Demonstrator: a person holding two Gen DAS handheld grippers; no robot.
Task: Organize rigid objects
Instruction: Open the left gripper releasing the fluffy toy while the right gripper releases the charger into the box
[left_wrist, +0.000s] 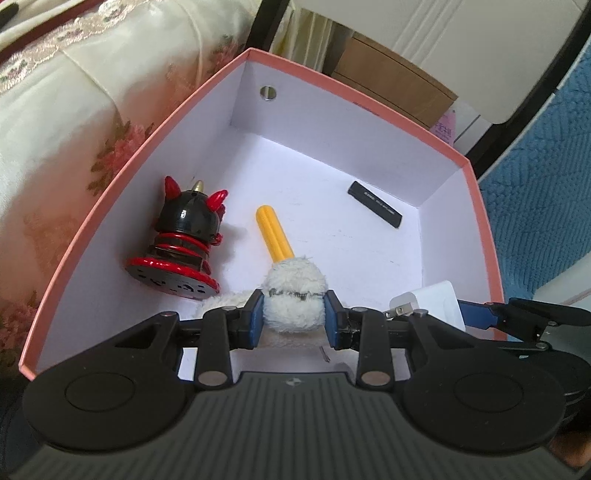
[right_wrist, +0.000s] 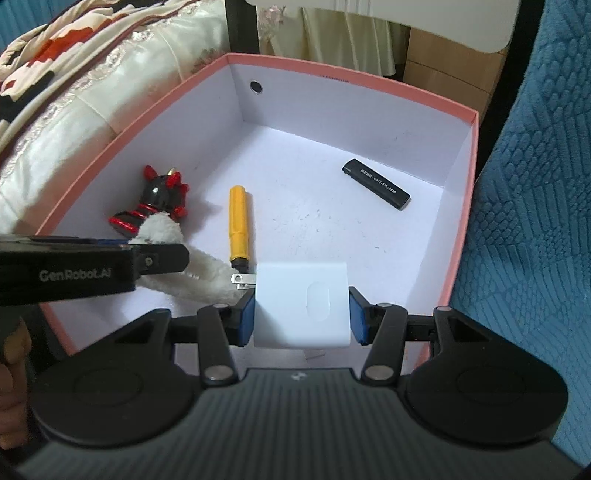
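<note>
White card lines the pink-rimmed box (left_wrist: 480, 206), and three things lie on its floor: a black-and-red horned toy (left_wrist: 188, 236) by the left wall, a yellow stick (left_wrist: 273, 232) mid-floor, a black bar (left_wrist: 375, 204) near the far right corner. Those look sorted. Left to put down, I judge, are the two items in hand. The left gripper (left_wrist: 294, 314) pinches a fluffy white plush (left_wrist: 293, 299) low over the near floor; the right gripper (right_wrist: 301, 314) pinches a white charger (right_wrist: 301, 304), also within the box. The right view shows the plush's long trailing body and print on the bar; the left view shows the toy's base and the charger's prongs more clearly
</note>
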